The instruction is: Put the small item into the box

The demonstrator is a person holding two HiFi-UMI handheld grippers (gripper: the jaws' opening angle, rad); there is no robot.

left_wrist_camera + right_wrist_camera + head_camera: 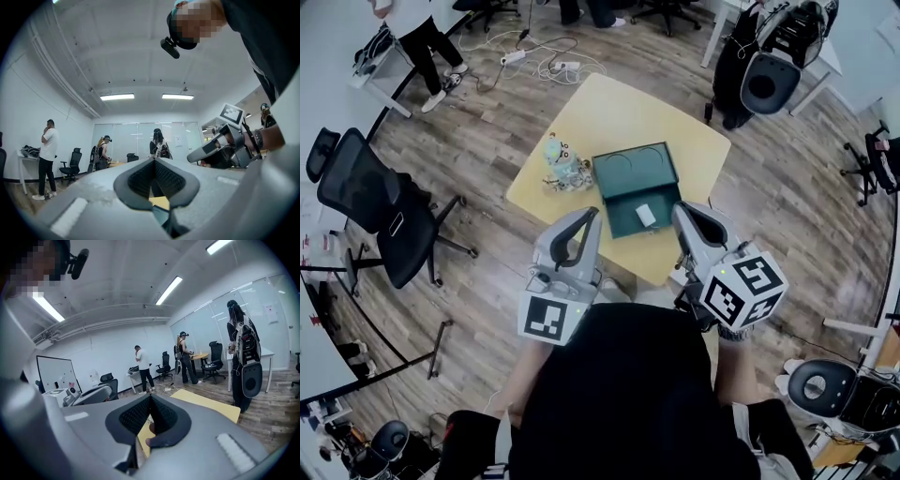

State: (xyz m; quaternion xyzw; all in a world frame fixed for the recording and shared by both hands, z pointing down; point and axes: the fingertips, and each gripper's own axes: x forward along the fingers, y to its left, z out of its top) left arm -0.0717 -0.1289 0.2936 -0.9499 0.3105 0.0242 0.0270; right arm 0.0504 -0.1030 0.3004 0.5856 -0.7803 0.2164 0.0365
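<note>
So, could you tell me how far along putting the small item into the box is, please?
Apparently done: a small white item lies inside the open green box. In hand: nothing visible; the left tongs and right tongs are shut, held above the yellow table. Possibly left: a cluster of small objects sits beside the box, and the box is open.

Here's the pale yellow square table [609, 103], set cornerwise on the wood-plank floor [487, 103]. On it sits the dark green box [623, 167], lying open, its lower half reaching the table's near edge. Just left of the box is a cluster of light-coloured odds and ends [563, 170], too small to tell apart.
</note>
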